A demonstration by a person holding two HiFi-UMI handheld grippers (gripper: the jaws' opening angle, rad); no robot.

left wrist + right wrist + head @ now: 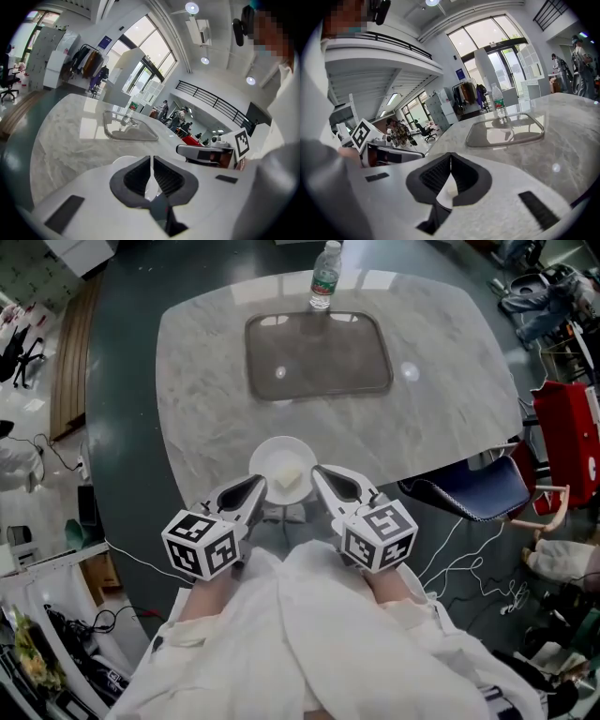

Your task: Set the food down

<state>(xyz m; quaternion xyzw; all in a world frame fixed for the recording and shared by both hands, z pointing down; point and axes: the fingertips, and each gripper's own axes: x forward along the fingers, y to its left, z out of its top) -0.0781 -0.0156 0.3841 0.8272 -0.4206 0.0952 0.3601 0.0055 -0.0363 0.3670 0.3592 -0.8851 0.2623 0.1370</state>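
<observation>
Item: food [287, 476], one pale block, kind not determinable. It lies on a small white plate [267, 457], right of the plate's centre.

Position: the plate is over the near edge of the marble table [206, 381], directly in front of the person. It cannot be told whether it rests on the marble or hangs just above it.

Holders: the left gripper [258, 486] is at the plate's left rim and the right gripper [317, 472] at its right rim. Each has its jaws drawn in to a thin seam, apparently pinching the rim, with white showing in the gap. A grip from both sides would keep the plate level, so the food does not slide.

Beyond: a shallow grey tray [319, 357] lies empty at mid-table. A water bottle [324, 277] stands upright at its far edge. Bare marble between tray and plate leaves room to set the plate down.

Obscured: the near rim is hidden by the grippers and marker cubes. A white garment [309, 634] hides the hands. The bottle's label is too small to read.
</observation>
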